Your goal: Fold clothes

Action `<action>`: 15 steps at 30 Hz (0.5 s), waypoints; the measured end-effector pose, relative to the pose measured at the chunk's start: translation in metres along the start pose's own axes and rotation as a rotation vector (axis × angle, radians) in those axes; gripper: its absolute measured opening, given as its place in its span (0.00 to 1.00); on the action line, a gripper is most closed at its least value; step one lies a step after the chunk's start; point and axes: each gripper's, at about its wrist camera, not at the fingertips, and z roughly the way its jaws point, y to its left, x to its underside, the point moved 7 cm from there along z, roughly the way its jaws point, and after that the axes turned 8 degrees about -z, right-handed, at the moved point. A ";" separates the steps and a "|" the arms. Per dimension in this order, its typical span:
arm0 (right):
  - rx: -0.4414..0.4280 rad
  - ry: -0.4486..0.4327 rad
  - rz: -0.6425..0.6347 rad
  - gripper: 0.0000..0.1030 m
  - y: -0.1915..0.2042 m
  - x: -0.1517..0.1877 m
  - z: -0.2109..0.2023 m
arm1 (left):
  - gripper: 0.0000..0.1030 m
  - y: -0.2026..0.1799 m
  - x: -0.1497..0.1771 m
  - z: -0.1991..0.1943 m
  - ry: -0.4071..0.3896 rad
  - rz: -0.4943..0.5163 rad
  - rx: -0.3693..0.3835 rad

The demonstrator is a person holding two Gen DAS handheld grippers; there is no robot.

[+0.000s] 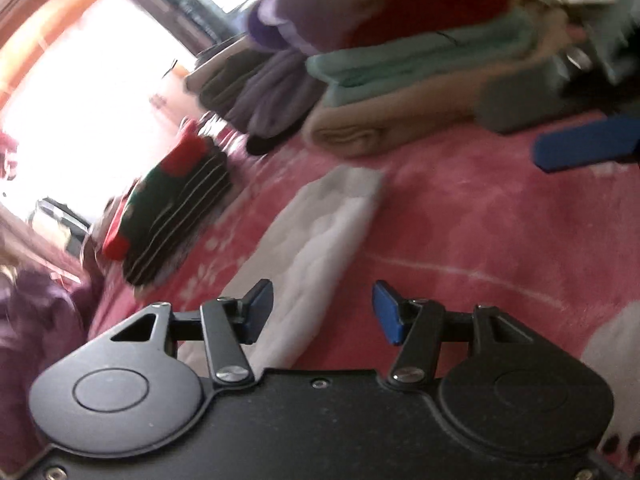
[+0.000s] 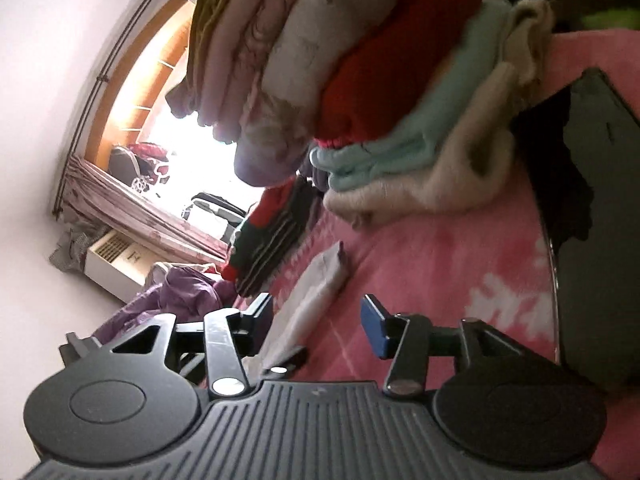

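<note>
While both jaws gape, white cloth [image 1: 320, 248] lies ahead of left hand-held gripper [image 1: 322, 312].

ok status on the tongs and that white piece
Left tongs open, empty. Right tongs open, empty. White garment folded on pink blanket, unheld. Folded stack behind it, nothing in the way.

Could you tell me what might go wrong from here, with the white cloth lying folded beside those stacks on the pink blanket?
1. The tall stack of folded clothes leans in the right wrist view; a bump from the right gripper could topple it.
2. Both the right and the left gripper have open, empty jaws close over the white folded cloth; a careless pass might drag it open.
3. The striped folded garment sits close by and could get caught.
</note>
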 end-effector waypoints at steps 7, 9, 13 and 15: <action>-0.003 -0.054 0.045 0.52 -0.007 -0.011 -0.004 | 0.47 -0.025 -0.018 0.018 -0.038 0.109 -0.083; 0.003 -0.081 0.070 0.52 -0.012 -0.015 -0.007 | 0.47 -0.030 -0.023 0.024 -0.037 0.148 -0.106; 0.010 -0.119 0.087 0.52 -0.017 -0.022 -0.009 | 0.46 -0.040 -0.034 0.038 -0.021 0.252 -0.174; 0.011 -0.129 0.087 0.52 -0.018 -0.024 -0.008 | 0.44 -0.045 -0.039 0.044 -0.013 0.302 -0.207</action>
